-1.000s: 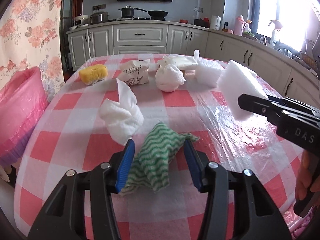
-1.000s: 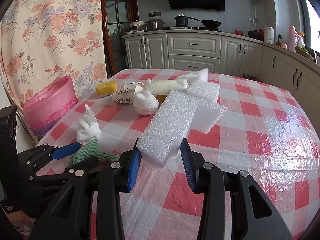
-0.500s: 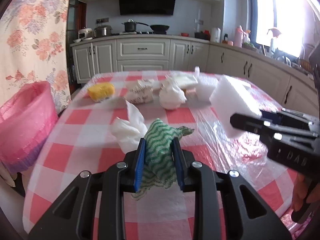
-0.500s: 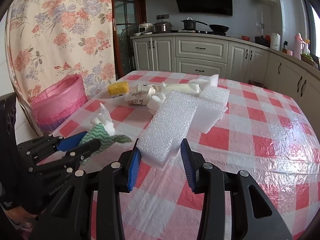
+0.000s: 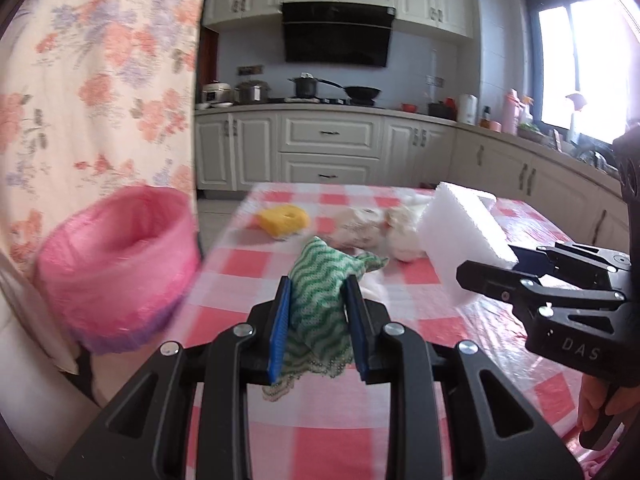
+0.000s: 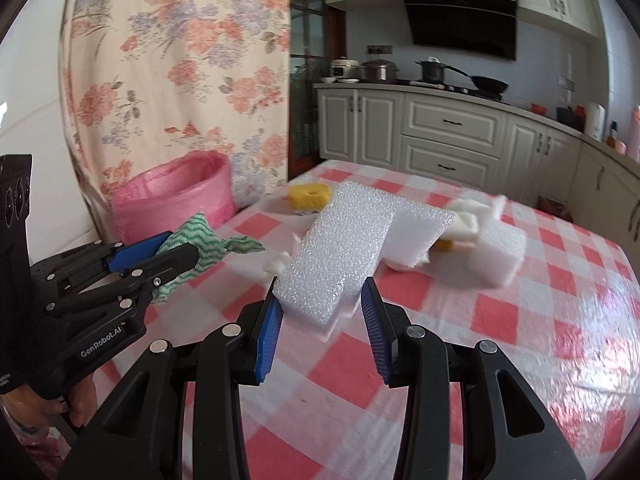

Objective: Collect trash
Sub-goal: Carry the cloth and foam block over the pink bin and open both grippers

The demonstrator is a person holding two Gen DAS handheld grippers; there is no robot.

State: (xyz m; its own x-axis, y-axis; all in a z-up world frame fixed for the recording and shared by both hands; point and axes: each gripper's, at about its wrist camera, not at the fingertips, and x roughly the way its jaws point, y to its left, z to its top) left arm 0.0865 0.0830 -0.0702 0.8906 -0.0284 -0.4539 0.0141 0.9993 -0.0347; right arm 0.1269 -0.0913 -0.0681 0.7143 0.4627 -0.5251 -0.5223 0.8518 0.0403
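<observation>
My left gripper is shut on a green-and-white wavy cloth and holds it above the table's left part; it also shows in the right wrist view with the cloth. My right gripper is shut on a white foam block, lifted off the table; the block also shows in the left wrist view. A pink-lined trash bin stands beside the table's left edge, also in the right wrist view.
On the red-checked table lie a yellow sponge, crumpled white paper and more white foam pieces. A flowered curtain hangs behind the bin. Kitchen cabinets line the far wall.
The left gripper closed on the green cloth, lifted it and swung left toward the pink bin. The right gripper carried the foam block up and left too.
</observation>
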